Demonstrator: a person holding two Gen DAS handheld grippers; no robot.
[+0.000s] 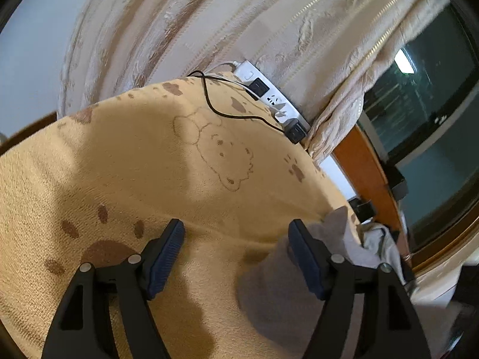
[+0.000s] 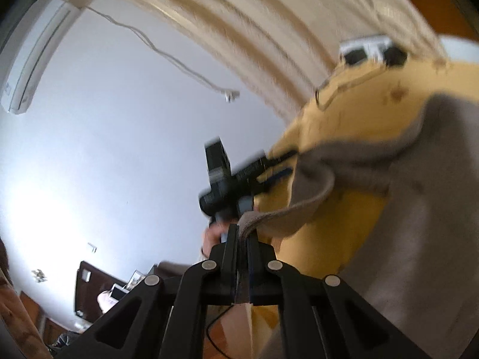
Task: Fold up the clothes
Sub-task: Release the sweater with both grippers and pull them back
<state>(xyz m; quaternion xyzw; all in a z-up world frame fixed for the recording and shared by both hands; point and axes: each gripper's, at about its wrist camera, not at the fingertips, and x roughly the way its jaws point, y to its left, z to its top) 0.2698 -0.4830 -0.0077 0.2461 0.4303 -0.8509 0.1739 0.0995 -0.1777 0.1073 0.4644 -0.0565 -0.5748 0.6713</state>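
Observation:
A grey garment (image 1: 287,293) lies on a tan bear-print blanket (image 1: 149,164). In the left wrist view my left gripper (image 1: 236,236) is open, its fingers wide apart just above the blanket, the right finger at the garment's edge. In the right wrist view my right gripper (image 2: 243,233) is shut on an edge of the grey garment (image 2: 413,209) and holds it lifted, the cloth trailing right over the blanket (image 2: 359,113). The left gripper (image 2: 239,176) shows ahead, blurred.
A white power strip (image 1: 269,95) with black plugs and a black cable (image 1: 227,113) lies at the blanket's far edge against beige curtains (image 1: 209,15). A window (image 1: 425,113) and orange wood frame are at right. An air conditioner (image 2: 33,65) hangs on the wall.

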